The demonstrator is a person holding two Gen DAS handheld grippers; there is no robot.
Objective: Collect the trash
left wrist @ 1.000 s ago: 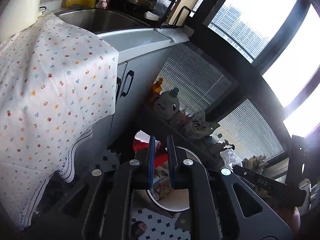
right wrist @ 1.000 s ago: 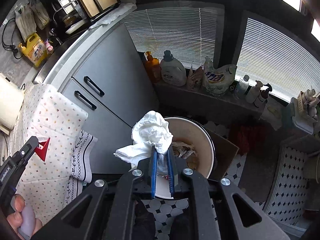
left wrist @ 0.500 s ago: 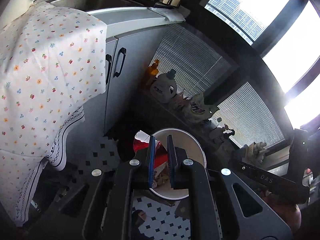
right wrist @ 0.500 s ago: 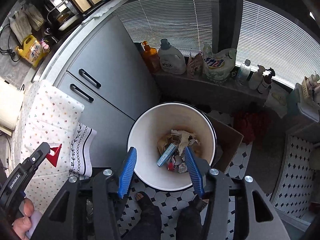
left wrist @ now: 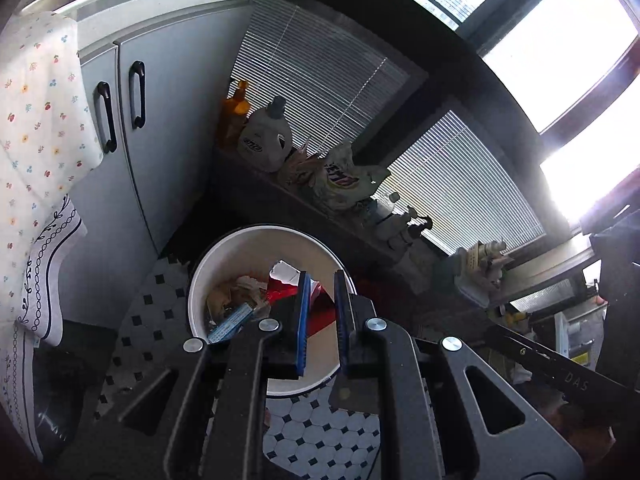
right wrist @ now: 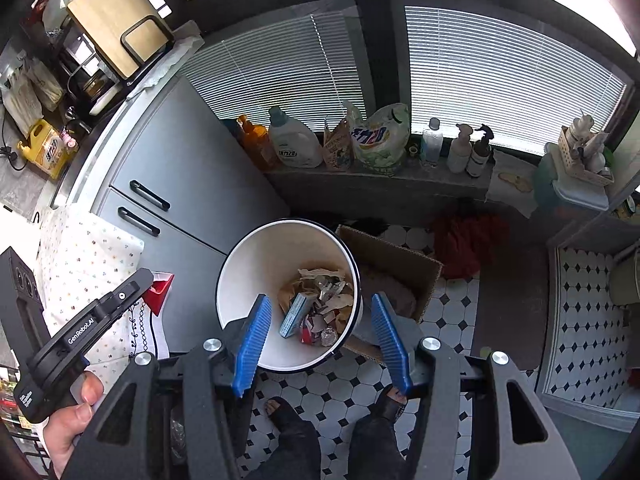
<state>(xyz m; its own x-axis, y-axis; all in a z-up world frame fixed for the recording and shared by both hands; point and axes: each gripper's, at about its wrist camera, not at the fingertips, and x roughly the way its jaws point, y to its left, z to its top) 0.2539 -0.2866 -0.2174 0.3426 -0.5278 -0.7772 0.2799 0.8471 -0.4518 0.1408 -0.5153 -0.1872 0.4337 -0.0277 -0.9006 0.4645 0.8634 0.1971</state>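
Harsh daylight through blown-out windows (left wrist: 560, 40), dim floor below, strong fisheye bending and dark corners

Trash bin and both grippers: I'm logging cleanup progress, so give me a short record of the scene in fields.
bin: white trash bin on the tiled floor, beside a cardboard box
bin contents: crumpled paper scraps, a blue carton
left gripper: shut on a red packet, pointing toward the bin
right gripper: jaws have just been opening, nothing between them, above the bin
left to do: red packet not yet dropped in
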